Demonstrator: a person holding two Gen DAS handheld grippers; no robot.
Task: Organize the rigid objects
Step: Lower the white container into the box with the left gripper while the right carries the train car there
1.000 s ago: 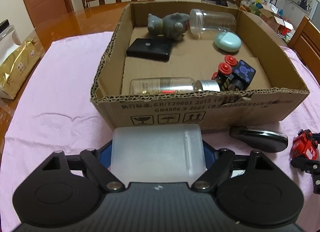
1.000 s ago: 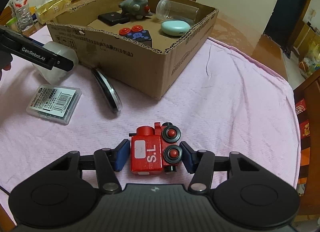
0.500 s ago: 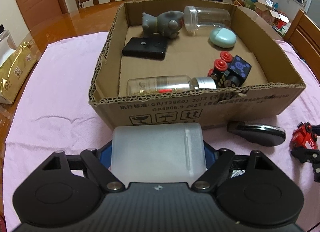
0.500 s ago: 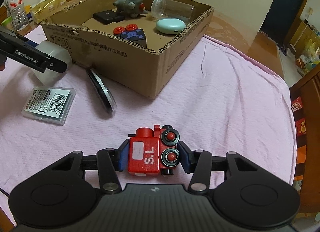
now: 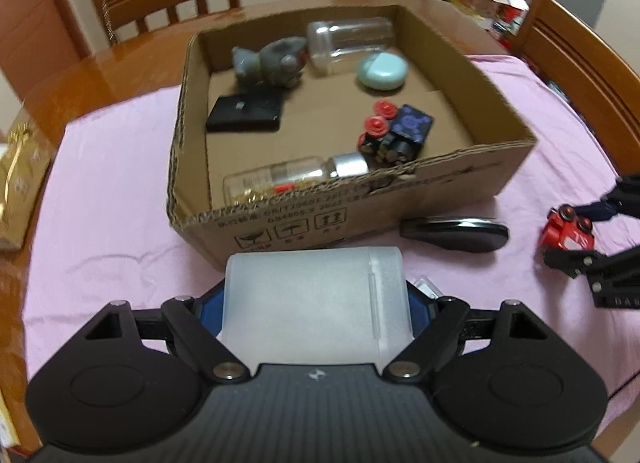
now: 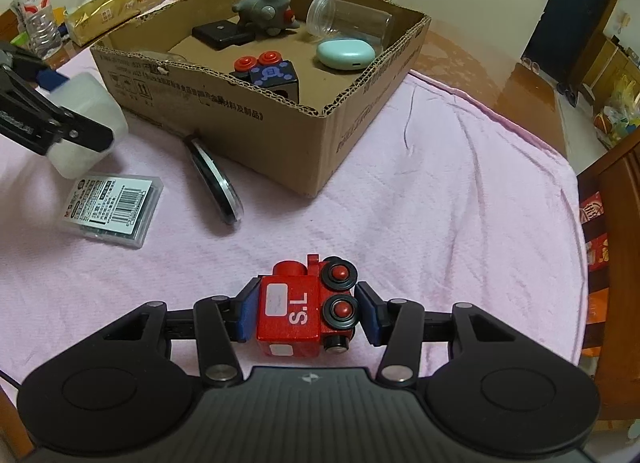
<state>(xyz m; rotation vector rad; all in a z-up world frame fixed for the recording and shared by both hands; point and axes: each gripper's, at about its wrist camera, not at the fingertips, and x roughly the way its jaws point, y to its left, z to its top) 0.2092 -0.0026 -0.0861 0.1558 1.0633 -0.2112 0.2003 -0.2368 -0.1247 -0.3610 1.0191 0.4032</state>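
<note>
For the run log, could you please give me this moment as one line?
left gripper: shut on white container | right gripper: shut on red toy train | cardboard box: neither inside yet

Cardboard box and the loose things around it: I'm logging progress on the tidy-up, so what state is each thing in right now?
Box: open-topped, partly filled.
White tub: clamped in left gripper, off the cloth.
Red train: on its side, gripped by right gripper.
Clear jar: in box, on its side.
Bottle: in box, lying down, capped.
Black disc: outside, leaning on box.
Labelled case: flat on cloth, shut.
</note>
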